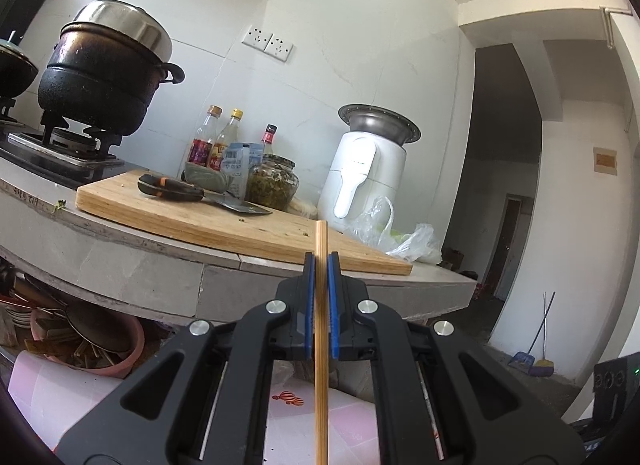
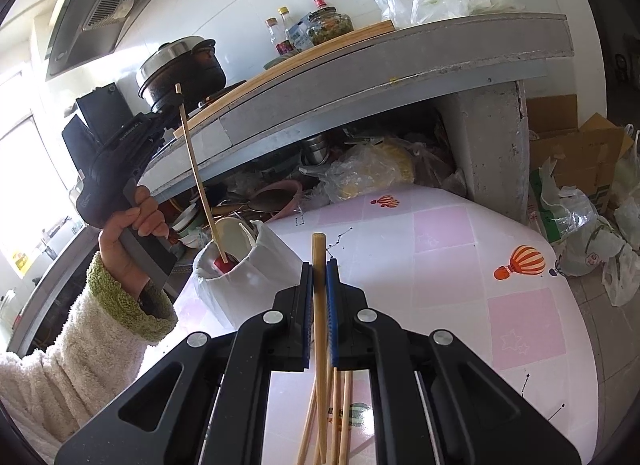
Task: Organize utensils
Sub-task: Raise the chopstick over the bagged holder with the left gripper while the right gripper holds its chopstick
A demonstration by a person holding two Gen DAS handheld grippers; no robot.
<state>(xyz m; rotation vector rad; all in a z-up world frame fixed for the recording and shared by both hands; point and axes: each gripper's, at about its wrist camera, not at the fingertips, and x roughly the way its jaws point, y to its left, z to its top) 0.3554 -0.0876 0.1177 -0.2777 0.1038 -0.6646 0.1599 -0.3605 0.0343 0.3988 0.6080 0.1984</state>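
Note:
My left gripper point(image 1: 322, 261) is shut on a bamboo chopstick point(image 1: 321, 365) that runs straight up between its blue pads. In the right wrist view, a hand in a fleecy sleeve holds this left gripper point(image 2: 174, 101) above a white utensil holder point(image 2: 248, 285). Its chopstick point(image 2: 196, 173) slants down, with the lower tip inside the holder. My right gripper point(image 2: 319, 269) is shut on another chopstick point(image 2: 319, 249), close to the holder's right side. Several loose chopsticks point(image 2: 340, 417) lie on the table under it.
The table has a pink-and-white cloth point(image 2: 460, 265) printed with balloons. A grey counter point(image 1: 140, 261) overhangs it, carrying a cutting board point(image 1: 192, 217) with a knife point(image 1: 172, 189), a black pot point(image 1: 104, 77), bottles and a jar. Clutter fills the space under the counter point(image 2: 360, 173). A box and bags point(image 2: 580, 185) stand at right.

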